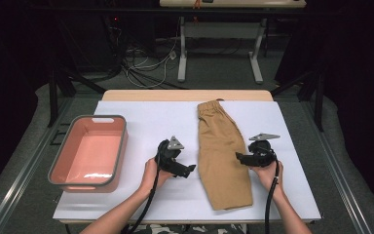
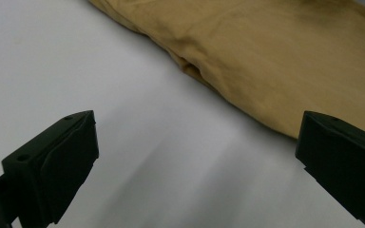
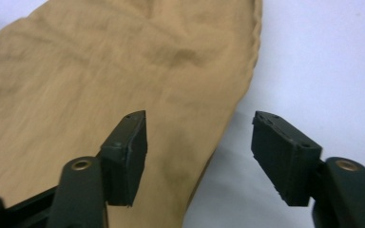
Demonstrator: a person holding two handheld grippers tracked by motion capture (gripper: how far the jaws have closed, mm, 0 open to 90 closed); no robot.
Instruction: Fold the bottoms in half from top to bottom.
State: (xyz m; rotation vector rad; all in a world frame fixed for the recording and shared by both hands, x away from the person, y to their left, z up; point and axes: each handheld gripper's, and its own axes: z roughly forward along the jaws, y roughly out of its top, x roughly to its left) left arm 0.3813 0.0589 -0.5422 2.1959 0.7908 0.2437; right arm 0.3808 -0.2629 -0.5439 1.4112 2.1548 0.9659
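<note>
One pair of tan shorts (image 1: 222, 153) lies flat on the white table (image 1: 151, 122), between two grippers, left (image 1: 189, 170) and right (image 1: 238, 157), both open and empty. One pink tub (image 1: 88, 153) sits left; dark room behind.

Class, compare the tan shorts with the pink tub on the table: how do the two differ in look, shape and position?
The shorts are tan cloth lying flat and folded; the tub is a stiff pink box with a grey rim. The shorts lie between the left gripper and right gripper, both open; the tub stands off to the left, untouched. Both rest on the white table.
</note>
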